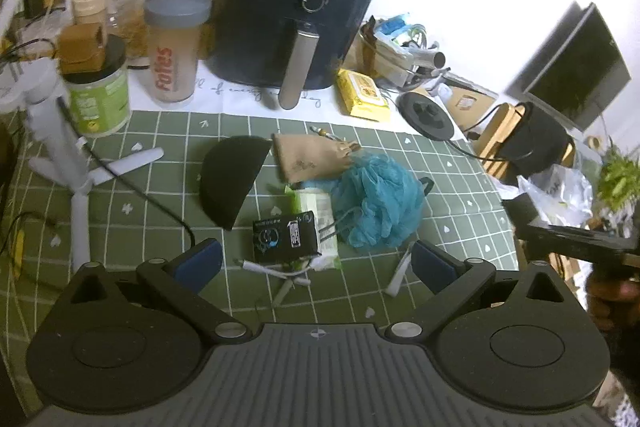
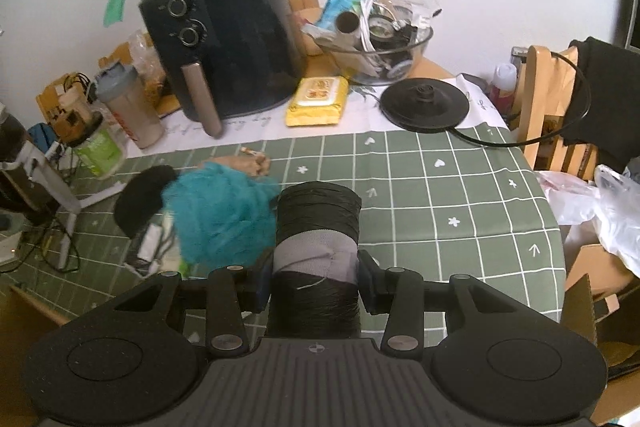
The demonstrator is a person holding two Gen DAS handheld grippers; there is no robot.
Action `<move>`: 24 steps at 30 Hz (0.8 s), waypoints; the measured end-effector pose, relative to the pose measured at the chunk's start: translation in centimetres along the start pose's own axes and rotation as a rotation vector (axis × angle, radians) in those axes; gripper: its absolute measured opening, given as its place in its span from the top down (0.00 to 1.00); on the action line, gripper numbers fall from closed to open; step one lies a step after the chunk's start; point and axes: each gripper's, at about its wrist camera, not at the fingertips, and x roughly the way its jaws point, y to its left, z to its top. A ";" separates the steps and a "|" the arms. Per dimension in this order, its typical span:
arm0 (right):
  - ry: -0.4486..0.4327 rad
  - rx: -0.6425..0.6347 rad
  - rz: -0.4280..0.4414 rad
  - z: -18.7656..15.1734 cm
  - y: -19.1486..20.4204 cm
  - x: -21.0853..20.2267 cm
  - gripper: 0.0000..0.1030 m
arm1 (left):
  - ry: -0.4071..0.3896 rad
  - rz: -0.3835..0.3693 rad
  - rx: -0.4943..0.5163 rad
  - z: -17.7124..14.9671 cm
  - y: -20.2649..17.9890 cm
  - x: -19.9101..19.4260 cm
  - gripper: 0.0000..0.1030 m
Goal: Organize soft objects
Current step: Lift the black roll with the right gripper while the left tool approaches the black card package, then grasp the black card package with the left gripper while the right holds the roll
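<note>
R gripper (image 2: 316, 267) is clamped on a rolled black-and-grey fabric bundle (image 2: 318, 227), prob. socks or similar. Pads press both sides at the grey band, and the roll sticks out fwd past the fingertips, clear of the green grid tablecloth (image 2: 440, 195). Gripping at mid-length likely keeps the roll from unwinding and stops it drooping at either end.

Just L of that gripper lies the teal bath pouf (image 2: 216, 215), w/ a black half-round pad (image 2: 140, 201) further L and a tan drawstring pouch (image 2: 244, 163) behind the pouf. To the R and ahead the cloth is bare, which looks like free space for setting the roll down apart from the pile.

L gripper (image 1: 316, 259) has jaws wide apart, nothing btwn them, angled down over the pile. Right ahead of its tips: a black packet (image 1: 286, 235) lying on a pale green wipes pack (image 1: 316, 203), white cables at the near edge. Pouf sits ahead-R, the black pad ahead-L, pouch beyond both. Open stance over the cluster suggests it's lining up the next soft item; which one, can't tell.

Farther back: air fryer (image 1: 296, 15), shaker bottle (image 1: 176, 43), yellow wipes pack (image 1: 362, 93).
</note>
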 end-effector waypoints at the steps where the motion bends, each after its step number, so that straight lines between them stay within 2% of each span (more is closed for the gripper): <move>1: -0.002 0.004 0.002 -0.1 0.2 -0.3 0.56 | 0.002 -0.008 0.006 0.1 0.1 0.4 0.00; 10: -0.031 0.033 0.002 -0.4 1.4 -2.7 0.56 | 0.059 -0.056 0.027 0.9 1.7 5.9 0.00; 17: -0.044 0.051 -0.010 -0.7 1.7 -4.2 0.56 | 0.156 -0.088 -0.038 0.9 3.5 11.2 0.00; 24: -0.063 0.061 -0.018 -0.8 1.9 -5.5 0.56 | 0.238 -0.088 -0.104 0.7 5.4 15.3 0.00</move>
